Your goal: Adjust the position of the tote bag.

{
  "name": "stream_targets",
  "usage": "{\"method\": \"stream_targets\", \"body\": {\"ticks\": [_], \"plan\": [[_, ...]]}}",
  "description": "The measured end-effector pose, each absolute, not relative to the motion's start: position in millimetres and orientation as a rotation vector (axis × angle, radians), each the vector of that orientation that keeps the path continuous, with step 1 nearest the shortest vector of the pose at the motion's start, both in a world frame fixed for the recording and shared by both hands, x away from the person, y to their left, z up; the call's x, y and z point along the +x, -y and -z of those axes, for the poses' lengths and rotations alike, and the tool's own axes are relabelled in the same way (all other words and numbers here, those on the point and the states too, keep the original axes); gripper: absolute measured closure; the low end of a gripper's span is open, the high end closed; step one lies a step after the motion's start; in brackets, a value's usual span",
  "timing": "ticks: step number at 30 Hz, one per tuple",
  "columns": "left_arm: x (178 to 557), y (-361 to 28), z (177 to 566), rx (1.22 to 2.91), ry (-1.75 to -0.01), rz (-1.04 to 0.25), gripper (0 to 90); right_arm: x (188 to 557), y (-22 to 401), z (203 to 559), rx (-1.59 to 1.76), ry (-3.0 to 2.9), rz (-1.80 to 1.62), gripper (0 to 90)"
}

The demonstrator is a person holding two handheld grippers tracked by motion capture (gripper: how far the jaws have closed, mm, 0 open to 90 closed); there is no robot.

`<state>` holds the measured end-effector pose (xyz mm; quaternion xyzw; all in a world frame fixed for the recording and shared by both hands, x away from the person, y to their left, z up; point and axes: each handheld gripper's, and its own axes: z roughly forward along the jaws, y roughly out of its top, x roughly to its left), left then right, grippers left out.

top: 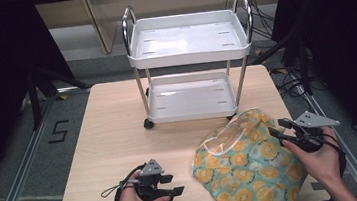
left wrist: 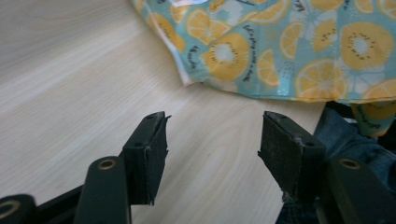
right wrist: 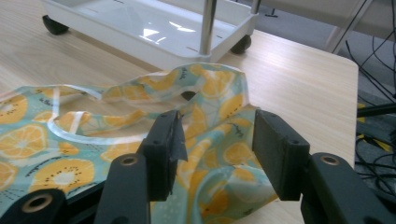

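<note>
Right tongs [top: 276, 133] hover, jaws apart, over the rumpled far edge of a teal plastic bag w/ orange-slice print [top: 246, 166], lying on the pale wood worktop [top: 114, 132] just in front of a white two-tier cart [top: 189, 54]. Left tongs [top: 176, 191] sit released, near the bag's left side. Best approach, prob.: pinch one raised fold, not several layers.

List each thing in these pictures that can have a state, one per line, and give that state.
Fruit-print bag: lying crumpled on the table, mouth towards the cart.
Left gripper: jaws open, nothing between them, bare wood below.
Right gripper: jaws open astride a fold of the bag, not yet pinching it.
White cart: upright on the table, both trays bare.
Table: holds the cart and the bag.
</note>
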<state>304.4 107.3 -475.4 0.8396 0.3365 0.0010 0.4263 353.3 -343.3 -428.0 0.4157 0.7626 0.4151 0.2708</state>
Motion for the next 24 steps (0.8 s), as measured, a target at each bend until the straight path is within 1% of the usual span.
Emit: {"method": "stream_targets", "body": {"ticks": [4,7,8,14,18,20,21,22,24], "plan": [[305,-97,474,2.09,-0.841,0.035,39.6,357,346,424,1.119,-2.047,-1.103,50.9],[309,-92,474,2.115,-0.825,0.03,38.7,360,349,418,1.101,-2.041,-1.092,50.1],[311,-90,474,2.124,-0.827,0.032,38.6,359,349,416,1.145,-2.043,-1.096,49.6],[328,-74,481,2.149,-0.89,0.109,36.9,367,353,404,1.128,-2.069,-1.053,47.1],[337,-61,480,2.166,-0.869,0.107,35.1,373,356,394,1.173,-2.129,-1.007,45.7],[338,-55,480,2.171,-0.882,0.108,32.4,376,359,392,1.16,-2.144,-0.985,45.4],[340,-53,481,2.167,-0.893,0.106,32.5,376,357,391,1.213,-2.137,-0.999,45.1],[342,-51,481,2.16,-0.907,0.093,32.4,379,359,391,1.173,-2.152,-0.982,44.7],[344,-48,484,2.148,-0.947,0.09,30.6,379,357,392,1.243,-2.158,-0.984,44.3]]}}
